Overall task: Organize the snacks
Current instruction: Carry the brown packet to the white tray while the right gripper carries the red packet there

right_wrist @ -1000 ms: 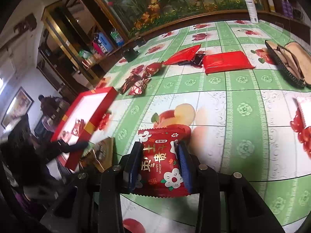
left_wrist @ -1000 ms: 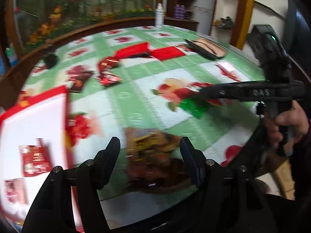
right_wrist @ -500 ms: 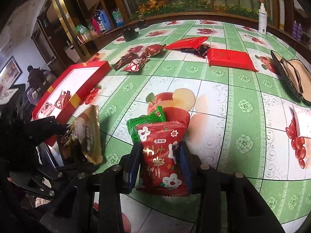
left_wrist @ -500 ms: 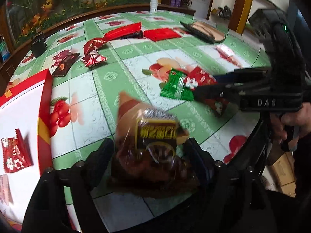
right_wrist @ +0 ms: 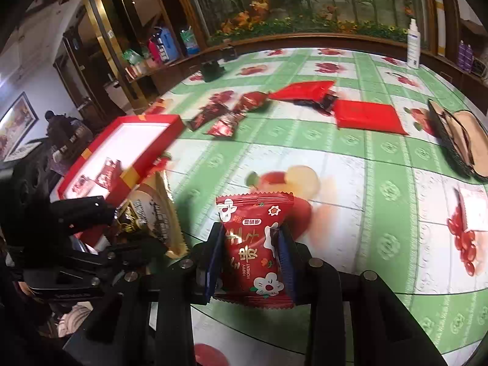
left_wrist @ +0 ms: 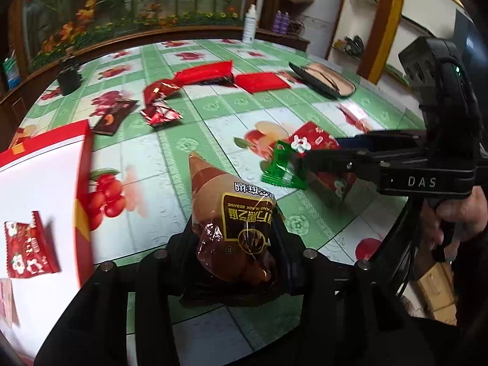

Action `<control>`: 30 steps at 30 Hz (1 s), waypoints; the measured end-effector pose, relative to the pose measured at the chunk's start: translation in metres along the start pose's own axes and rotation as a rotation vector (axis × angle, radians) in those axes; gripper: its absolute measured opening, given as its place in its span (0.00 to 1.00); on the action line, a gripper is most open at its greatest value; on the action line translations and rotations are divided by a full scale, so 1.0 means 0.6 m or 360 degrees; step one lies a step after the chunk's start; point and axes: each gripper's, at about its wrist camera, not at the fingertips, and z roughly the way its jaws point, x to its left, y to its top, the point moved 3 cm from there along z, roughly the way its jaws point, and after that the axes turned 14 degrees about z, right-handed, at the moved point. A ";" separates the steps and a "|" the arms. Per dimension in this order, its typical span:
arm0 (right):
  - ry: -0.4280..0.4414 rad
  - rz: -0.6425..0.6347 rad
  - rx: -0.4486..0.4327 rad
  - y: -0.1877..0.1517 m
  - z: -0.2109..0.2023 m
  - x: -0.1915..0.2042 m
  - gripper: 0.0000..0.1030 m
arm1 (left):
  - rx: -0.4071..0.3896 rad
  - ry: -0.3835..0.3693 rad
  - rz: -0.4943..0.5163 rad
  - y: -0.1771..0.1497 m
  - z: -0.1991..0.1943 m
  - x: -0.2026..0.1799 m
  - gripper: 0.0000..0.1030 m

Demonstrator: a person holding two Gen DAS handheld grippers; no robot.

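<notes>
Upright, brown snack packet (left_wrist: 236,228), tip away.

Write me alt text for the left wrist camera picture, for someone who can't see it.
The left gripper clamps a brown black-sesame snack packet above a green-and-white fruit-print tablecloth. At right, the right gripper holds a red snack packet; a red-rimmed white box sits at left with a red packet inside.

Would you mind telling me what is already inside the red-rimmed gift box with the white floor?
The red-rimmed gift box holds one red flower-print snack packet on its white floor, plus a paler packet cut off at the frame edge. The rest lies out of view.
</notes>
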 end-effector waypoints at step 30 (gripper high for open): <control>0.0580 -0.0404 0.0206 0.020 0.182 0.416 0.63 | 0.0051 0.1102 -0.0639 -0.135 -0.214 0.293 0.58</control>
